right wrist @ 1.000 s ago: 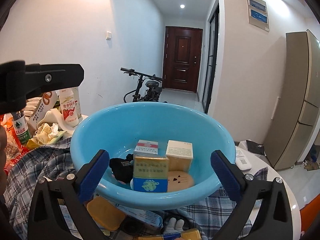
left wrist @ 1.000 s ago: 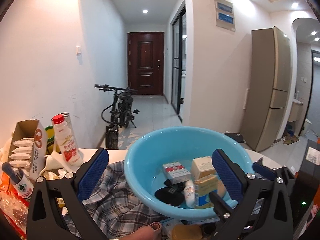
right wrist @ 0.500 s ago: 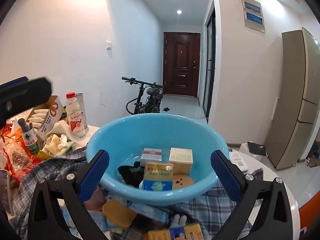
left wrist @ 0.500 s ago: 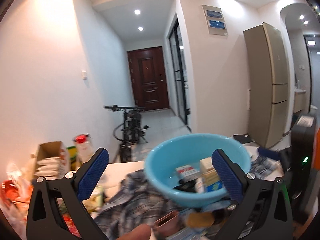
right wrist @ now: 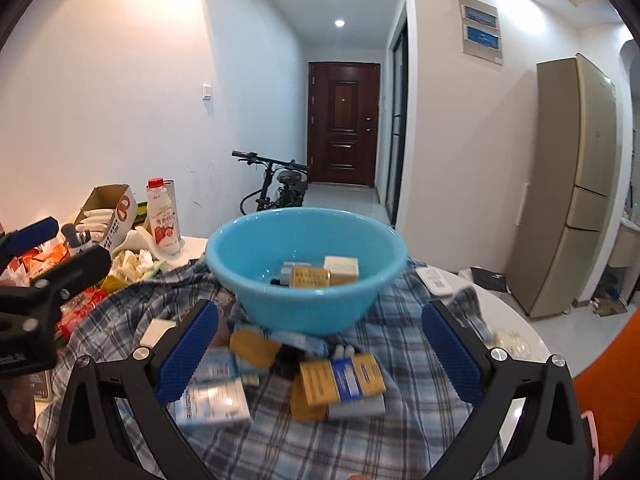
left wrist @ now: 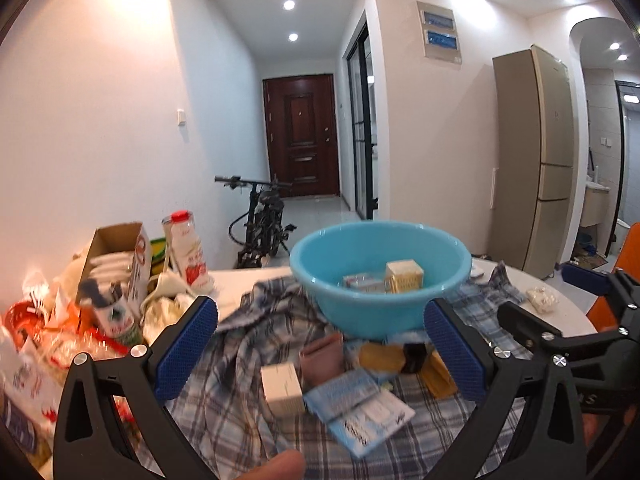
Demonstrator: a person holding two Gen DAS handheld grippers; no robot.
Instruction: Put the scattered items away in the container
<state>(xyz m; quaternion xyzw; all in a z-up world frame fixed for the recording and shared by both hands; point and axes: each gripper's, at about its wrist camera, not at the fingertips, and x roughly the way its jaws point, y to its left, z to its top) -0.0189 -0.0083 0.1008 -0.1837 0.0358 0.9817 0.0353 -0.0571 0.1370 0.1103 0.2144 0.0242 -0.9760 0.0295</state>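
A light blue basin (left wrist: 380,308) (right wrist: 306,308) stands on a plaid cloth (left wrist: 240,408) with several small boxes inside. In front of it lie scattered items: a white box (left wrist: 282,388), a brownish pouch (left wrist: 322,360), a blue-white packet (left wrist: 356,404) and a yellow round piece (left wrist: 380,356). The right wrist view also shows a yellow-and-blue box (right wrist: 340,376) and a blue-white packet (right wrist: 212,398). My left gripper (left wrist: 320,350) is open and empty above these items. My right gripper (right wrist: 320,348) is likewise open and empty, short of the basin.
A red-capped milk bottle (left wrist: 186,248), an open cardboard box (left wrist: 116,264) and snack packets crowd the table's left. A white remote (right wrist: 436,280) lies right of the basin. Something orange (right wrist: 600,380) fills the lower right corner. A bicycle (right wrist: 276,192) and fridge stand beyond.
Both grippers have drawn back from the basin, which now looks smaller and farther. The scattered items in front of it have come into view. Both stay open.
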